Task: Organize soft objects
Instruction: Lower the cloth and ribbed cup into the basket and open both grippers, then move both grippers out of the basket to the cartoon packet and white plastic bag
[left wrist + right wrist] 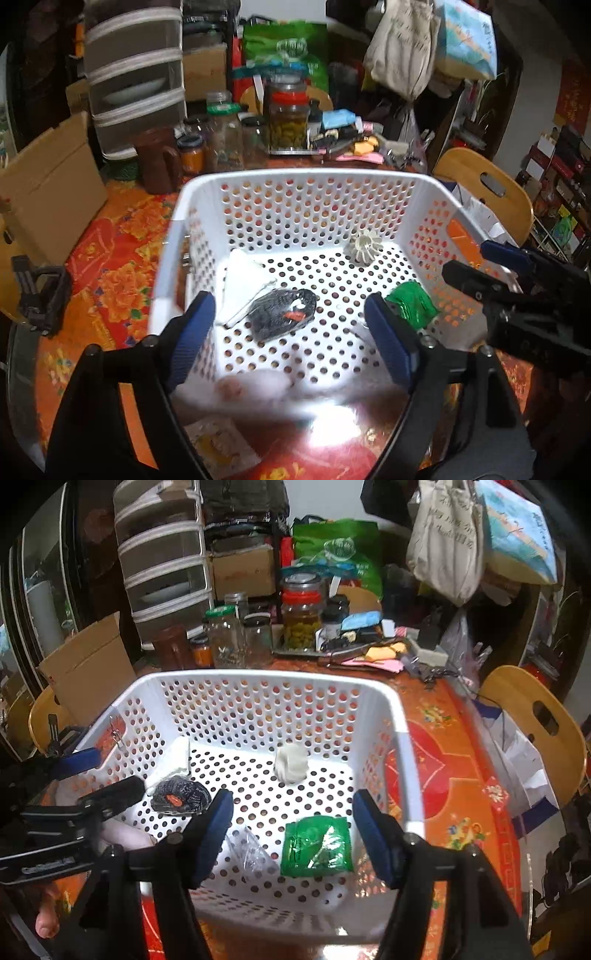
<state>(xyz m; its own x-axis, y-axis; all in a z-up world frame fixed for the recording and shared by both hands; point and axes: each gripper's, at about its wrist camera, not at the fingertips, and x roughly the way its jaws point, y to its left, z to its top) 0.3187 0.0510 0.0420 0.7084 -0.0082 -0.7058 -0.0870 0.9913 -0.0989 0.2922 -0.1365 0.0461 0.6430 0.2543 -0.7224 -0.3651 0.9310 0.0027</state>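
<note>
A white perforated basket (303,177) (258,675) stands on the red floral table. In it lie a white folded cloth (242,277) (177,757), a black knitted pouch with a red mark (282,314) (179,797), a pale ridged ball (364,245) (291,762), a green foil packet (410,302) (317,847) and a clear plastic bag (247,853). My left gripper (291,343) is open over the basket's near left side. A blurred white fluffy thing (266,391) sits just below its fingers, held by neither. My right gripper (291,834) is open over the green packet.
Glass jars (288,118) (301,616), a brown jug (157,162), cardboard (48,192) and clutter stand behind the basket. A wooden chair (487,188) (535,720) stands at the right. A drawer tower (133,74) stands behind.
</note>
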